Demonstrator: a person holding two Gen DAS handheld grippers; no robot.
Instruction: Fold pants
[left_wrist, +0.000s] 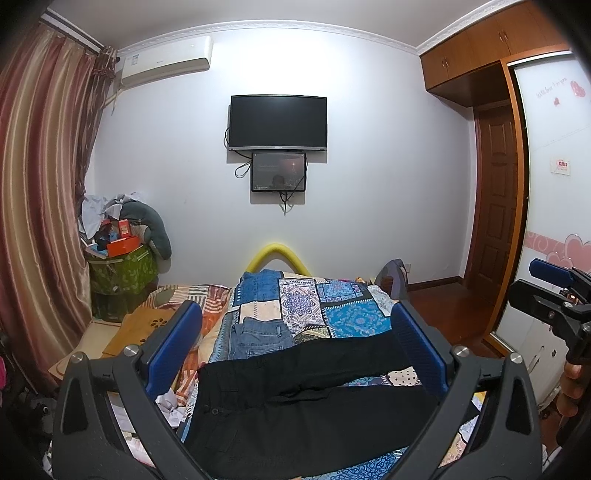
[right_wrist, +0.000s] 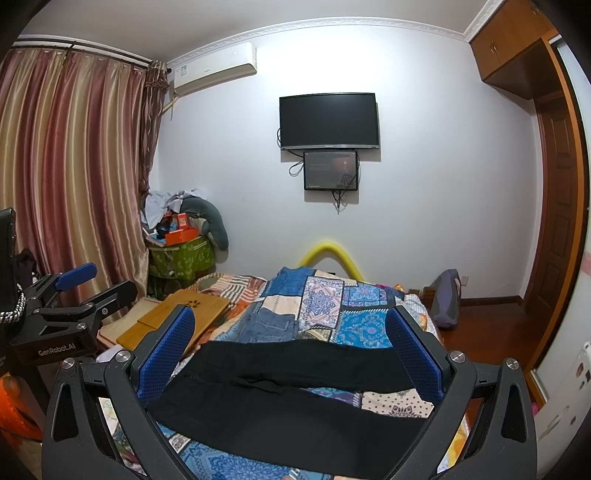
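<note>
Above, both tongs, left (left_wrist: 293, 332) and right (right_wrist: 290, 336), hang released over black pants (left_wrist: 295, 398).

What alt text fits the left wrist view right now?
Black pants lie spread flat across a blue patchwork quilt, legs pointing right, framed by the open left tongs. Folded jeans sit behind them; the right tongs hover at the right edge, holding nothing.

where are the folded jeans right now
In both wrist views the folded jeans lie on the patchwork quilt, just beyond the black pants' waistband end, toward the left side of the bed near the wooden lap tray.
</note>
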